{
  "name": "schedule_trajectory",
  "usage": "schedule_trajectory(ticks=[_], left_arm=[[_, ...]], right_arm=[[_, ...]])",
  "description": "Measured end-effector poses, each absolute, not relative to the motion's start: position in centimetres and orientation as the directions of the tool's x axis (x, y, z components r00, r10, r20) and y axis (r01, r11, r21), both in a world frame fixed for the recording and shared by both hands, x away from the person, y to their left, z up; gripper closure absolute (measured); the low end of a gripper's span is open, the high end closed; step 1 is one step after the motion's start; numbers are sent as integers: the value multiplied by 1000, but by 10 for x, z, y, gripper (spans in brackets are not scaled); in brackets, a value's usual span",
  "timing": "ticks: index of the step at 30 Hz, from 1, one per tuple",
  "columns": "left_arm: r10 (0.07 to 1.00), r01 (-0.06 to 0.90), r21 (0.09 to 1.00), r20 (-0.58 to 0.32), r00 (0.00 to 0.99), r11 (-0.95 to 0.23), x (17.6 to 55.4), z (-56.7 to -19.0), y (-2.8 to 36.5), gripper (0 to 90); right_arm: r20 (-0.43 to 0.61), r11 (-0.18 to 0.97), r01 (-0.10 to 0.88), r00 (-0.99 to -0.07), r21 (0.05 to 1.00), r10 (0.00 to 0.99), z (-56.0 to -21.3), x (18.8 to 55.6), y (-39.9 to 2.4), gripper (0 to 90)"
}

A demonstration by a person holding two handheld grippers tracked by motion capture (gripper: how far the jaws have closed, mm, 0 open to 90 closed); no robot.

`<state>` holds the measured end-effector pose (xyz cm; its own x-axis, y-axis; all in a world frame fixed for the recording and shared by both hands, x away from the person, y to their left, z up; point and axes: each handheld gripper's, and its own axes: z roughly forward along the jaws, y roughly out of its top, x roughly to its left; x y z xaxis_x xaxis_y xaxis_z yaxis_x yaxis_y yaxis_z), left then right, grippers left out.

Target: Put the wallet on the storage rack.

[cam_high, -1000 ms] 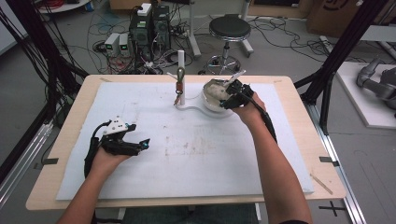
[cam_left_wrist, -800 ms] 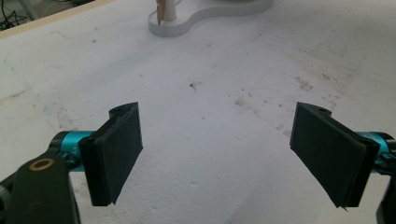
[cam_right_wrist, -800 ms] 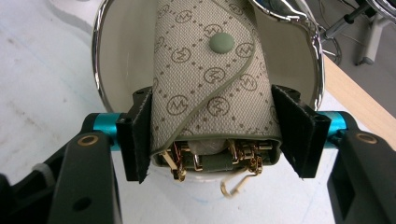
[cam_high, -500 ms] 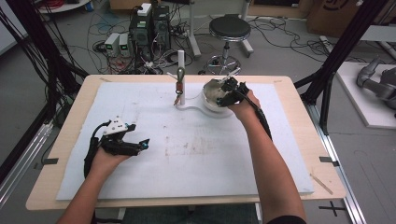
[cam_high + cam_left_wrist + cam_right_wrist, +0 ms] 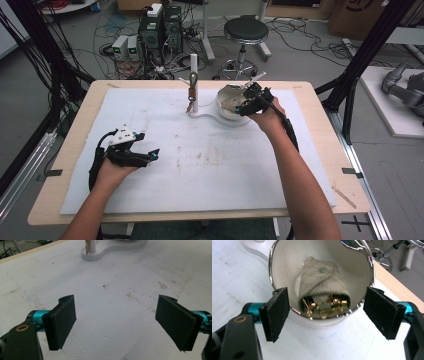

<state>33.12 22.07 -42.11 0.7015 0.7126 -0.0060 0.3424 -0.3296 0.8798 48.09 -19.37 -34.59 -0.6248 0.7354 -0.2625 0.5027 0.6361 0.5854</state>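
A white bowl (image 5: pixel 227 106) with a chrome rim (image 5: pixel 272 270) stands on a white stand at the back of the mat. Inside it lies a grey-green patterned pouch (image 5: pixel 322 277) with gold metal pieces (image 5: pixel 324 307) showing at its mouth. My right gripper (image 5: pixel 250 100) hovers over the bowl's near side. Its jaws have just been opening and now stand wide to either side of the bowl's front, with the pads (image 5: pixel 278 312) touching nothing. My left gripper (image 5: pixel 149 156) rests low over the mat at the left, open (image 5: pixel 116 307) and empty.
A white post (image 5: pixel 194 82) with a small hanging metal piece rises from the stand's base (image 5: pixel 100 255), left of the bowl. The white mat (image 5: pixel 210 165) covers most of the wooden table. Cables, boxes and a stool lie beyond the far edge.
The right gripper has shifted slightly over the bowl's near side. The left gripper and its hand have stayed where they were.
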Motion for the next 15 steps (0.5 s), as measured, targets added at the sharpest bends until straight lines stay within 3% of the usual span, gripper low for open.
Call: schedule_trajectory(ticks=[8,11,15], left_arm=[[717,340,884,-8,697,-322,331,-420,222,168],[717,340,884,-8,697,-321,330,-420,222,168],[715,337,884,-4,700,-325,330,-420,222,168]], right_arm=[[-194,614,515,-650,599,735,-333,465,-212,212],[-190,583,464,-651,667,735,-331,453,-219,213],[-158,582,488,-663,650,732,-331,445,-225,213]])
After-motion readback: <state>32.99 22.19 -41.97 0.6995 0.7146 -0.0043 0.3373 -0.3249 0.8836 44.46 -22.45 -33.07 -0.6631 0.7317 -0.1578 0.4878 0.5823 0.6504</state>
